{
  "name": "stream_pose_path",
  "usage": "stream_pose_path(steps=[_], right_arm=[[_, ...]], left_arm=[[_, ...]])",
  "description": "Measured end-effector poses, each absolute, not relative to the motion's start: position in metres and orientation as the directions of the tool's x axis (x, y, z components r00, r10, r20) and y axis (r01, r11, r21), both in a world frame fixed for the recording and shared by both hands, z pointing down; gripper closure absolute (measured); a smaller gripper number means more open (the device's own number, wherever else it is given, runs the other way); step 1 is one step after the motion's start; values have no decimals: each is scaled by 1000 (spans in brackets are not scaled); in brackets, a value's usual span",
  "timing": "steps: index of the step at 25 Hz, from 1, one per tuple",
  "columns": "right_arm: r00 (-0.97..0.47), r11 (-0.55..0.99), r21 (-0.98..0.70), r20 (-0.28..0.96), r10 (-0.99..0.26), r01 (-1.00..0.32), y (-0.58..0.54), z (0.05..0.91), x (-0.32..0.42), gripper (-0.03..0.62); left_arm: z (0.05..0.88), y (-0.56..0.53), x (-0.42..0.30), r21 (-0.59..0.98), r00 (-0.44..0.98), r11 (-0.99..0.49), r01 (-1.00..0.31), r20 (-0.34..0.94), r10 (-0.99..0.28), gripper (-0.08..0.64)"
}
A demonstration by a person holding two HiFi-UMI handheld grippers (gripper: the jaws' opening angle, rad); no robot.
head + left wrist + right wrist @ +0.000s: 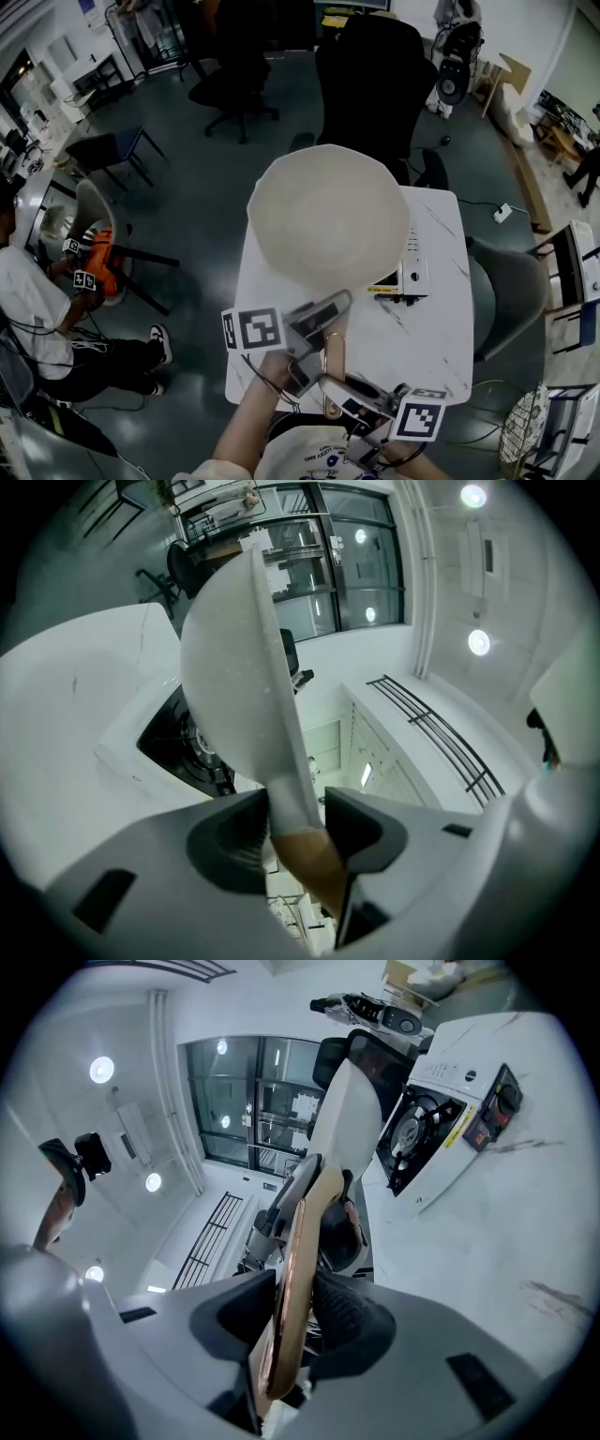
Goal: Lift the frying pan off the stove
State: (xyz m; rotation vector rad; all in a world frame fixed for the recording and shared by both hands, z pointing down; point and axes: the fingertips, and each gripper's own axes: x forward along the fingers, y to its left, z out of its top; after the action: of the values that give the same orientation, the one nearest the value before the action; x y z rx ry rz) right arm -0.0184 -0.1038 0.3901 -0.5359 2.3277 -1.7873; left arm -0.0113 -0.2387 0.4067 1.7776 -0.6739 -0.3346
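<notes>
— Leverage is my worry. The frying pan [328,217] hangs in the air over the bench [436,352], and both claws grip it far back at the handle [302,1232], with the whole round body out in front.

— How are the claws set?

— The left claw [298,822] is pinched on the handle where the pale neck meets the brown part. The right claw [289,1309] sits further back with the coppery end between its pads, and both pads seem to lie against it. That end looks smooth and shiny, so I'd judge the hold there to be the weaker one.

— So it could slip?

— Or twist. The pan looks tilted: its broad face turns up toward the head view, and it shows edge-on from the left claw. If either pinch loosens, the body could roll about the handle or droop at the front.

— And beneath it?

— The stove [412,270] sits just under and behind the pan's rim. The pan looks clear of the burner, but how much gap there is I cannot tell. A sagging pan could clip the pan supports, shove the stove across the bench, or drop onto it.

— Anything else?

— The two claws share one rigid handle. If they pull in different directions, one could be pried off it.
</notes>
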Motion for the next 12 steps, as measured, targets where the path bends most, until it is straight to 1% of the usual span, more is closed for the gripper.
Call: stream_pose_path(steps=[12], right_arm=[[-924, 229, -952, 107, -368, -202, -103, 388, -17, 460]], left_arm=[[404, -237, -11, 948, 799, -190, -256, 97, -593, 382]])
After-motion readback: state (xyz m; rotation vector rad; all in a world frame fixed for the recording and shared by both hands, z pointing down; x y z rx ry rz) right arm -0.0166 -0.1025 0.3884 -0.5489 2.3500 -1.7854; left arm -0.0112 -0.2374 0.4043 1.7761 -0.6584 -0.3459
